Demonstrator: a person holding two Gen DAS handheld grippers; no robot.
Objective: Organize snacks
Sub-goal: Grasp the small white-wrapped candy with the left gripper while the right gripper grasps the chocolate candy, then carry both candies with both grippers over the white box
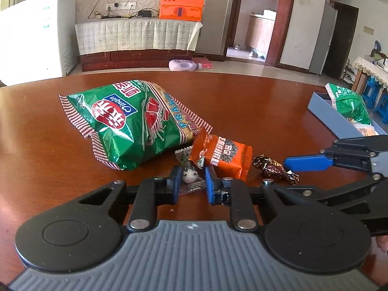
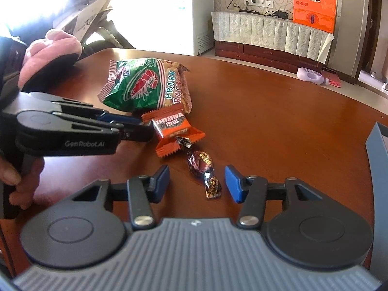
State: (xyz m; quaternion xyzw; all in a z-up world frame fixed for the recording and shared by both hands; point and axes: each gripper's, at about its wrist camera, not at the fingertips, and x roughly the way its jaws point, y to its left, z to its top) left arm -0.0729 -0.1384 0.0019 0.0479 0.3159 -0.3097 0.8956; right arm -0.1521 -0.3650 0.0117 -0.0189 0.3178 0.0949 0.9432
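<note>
A green prawn cracker bag [image 1: 126,121] lies on the brown table [image 1: 242,101]; it also shows in the right wrist view [image 2: 148,87]. An orange snack packet [image 1: 223,156] lies beside it, also in the right wrist view [image 2: 173,131]. A dark brown wrapped candy [image 1: 274,168] lies to its right. My left gripper [image 1: 192,181] is open around a small silver-wrapped candy [image 1: 190,174]. My right gripper [image 2: 197,184] is open around the brown candy [image 2: 202,167], with its fingers apart from the wrapper. The right gripper also shows in the left wrist view [image 1: 308,163].
A blue-grey tray [image 1: 332,118] at the table's right edge holds another green snack bag [image 1: 349,104]. Its wall shows in the right wrist view [image 2: 378,150]. A pink sleeve [image 2: 48,58] and the left gripper [image 2: 143,128] are at the left of the right wrist view.
</note>
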